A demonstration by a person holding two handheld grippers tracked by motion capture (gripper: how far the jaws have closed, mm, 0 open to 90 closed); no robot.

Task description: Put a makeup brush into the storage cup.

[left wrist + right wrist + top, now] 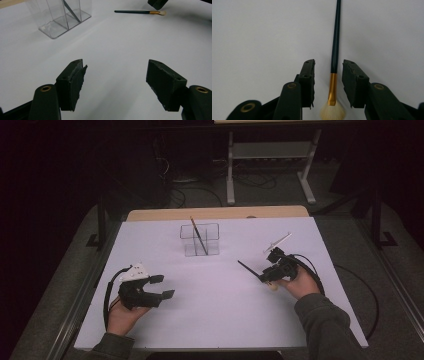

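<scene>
A brush with a dark handle, a gold ferrule and pale bristles (335,50) lies flat on the white table (210,310), right of centre. My right gripper (328,80) straddles it at the ferrule. A small gap shows on each side, so the pads do not press on it. In the high view that gripper (267,275) sits low over the brush (248,270). My left gripper (162,286) rests at the front left, jaws wide apart and empty (116,80). A clear divided holder (200,240) stands at the back centre with one brush (198,236) leaning in it.
A thin white stick-like object (277,241) lies behind my right gripper. From the left gripper view, the holder (62,17) is far left and the dark-handled brush (135,11) is far ahead. The table's wooden far edge (215,213) meets a dark floor with cables.
</scene>
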